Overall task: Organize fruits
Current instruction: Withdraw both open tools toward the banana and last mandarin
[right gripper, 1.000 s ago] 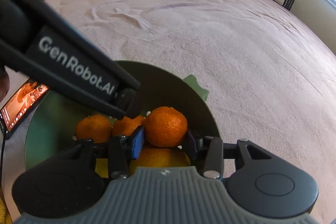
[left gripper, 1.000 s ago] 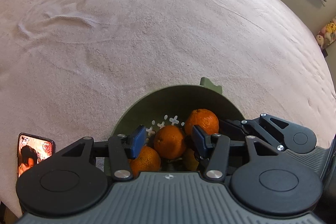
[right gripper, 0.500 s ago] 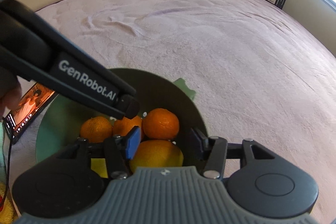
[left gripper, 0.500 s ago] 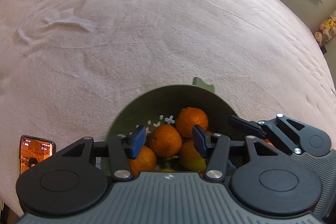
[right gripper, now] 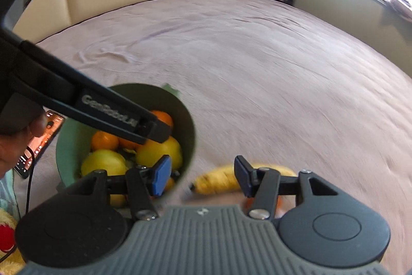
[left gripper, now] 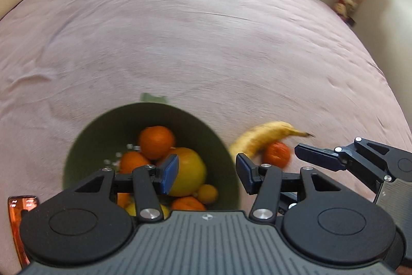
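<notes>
step: next fruit to be fetched | r. gripper (right gripper: 200, 177) jaws opening, empty, above curved yellow banana (right gripper: 219, 182) | l. gripper (left gripper: 207, 174) half-wide, empty, over round green bowl (left gripper: 85, 135) | tip: banana to be pinched mid-body, then lowered gently.

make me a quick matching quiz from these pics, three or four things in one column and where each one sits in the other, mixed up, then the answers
Things:
1. banana
2. large yellow fruit
3. phone
4. green bowl

Places:
A. inside the bowl, among the oranges
B. on the bedspread, on the bowl's side away from the banana
C. on the bedspread, holding the fruit pile
D. on the bedspread outside the bowl, beside a loose orange

Pairs: 1-D, 2-A, 3-B, 4-C
</notes>
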Demonstrator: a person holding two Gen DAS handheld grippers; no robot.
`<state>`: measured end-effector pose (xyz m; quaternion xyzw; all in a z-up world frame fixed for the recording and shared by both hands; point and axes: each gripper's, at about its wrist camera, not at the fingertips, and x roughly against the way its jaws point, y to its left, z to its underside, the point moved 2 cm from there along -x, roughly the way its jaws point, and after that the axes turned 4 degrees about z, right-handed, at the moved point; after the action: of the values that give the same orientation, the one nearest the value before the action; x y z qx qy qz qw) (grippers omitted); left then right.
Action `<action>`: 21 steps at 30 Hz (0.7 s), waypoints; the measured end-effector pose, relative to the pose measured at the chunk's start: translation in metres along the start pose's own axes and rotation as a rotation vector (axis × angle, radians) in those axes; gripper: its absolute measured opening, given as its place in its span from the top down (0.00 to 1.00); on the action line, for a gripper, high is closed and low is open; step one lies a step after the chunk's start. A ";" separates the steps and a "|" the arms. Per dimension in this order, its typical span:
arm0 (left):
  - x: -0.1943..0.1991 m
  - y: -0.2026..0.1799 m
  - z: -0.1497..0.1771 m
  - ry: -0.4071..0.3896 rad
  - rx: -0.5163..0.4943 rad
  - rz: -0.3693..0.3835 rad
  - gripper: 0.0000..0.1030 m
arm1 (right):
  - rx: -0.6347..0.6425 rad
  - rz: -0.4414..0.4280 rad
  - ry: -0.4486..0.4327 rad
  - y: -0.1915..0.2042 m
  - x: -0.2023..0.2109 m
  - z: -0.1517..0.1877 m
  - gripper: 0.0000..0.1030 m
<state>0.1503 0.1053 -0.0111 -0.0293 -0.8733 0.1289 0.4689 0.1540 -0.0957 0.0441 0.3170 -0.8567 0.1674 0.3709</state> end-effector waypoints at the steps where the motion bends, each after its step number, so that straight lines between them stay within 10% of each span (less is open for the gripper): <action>1: -0.001 -0.005 0.002 -0.001 -0.017 0.008 0.41 | -0.016 0.010 0.005 -0.003 0.003 0.005 0.49; 21: -0.023 -0.066 0.035 -0.034 -0.214 0.105 0.41 | -0.151 0.135 0.039 -0.047 0.000 0.078 0.49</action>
<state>0.1385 0.0304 -0.0318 -0.1225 -0.8872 0.0595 0.4409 0.1445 -0.1716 -0.0052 0.2261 -0.8791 0.1329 0.3980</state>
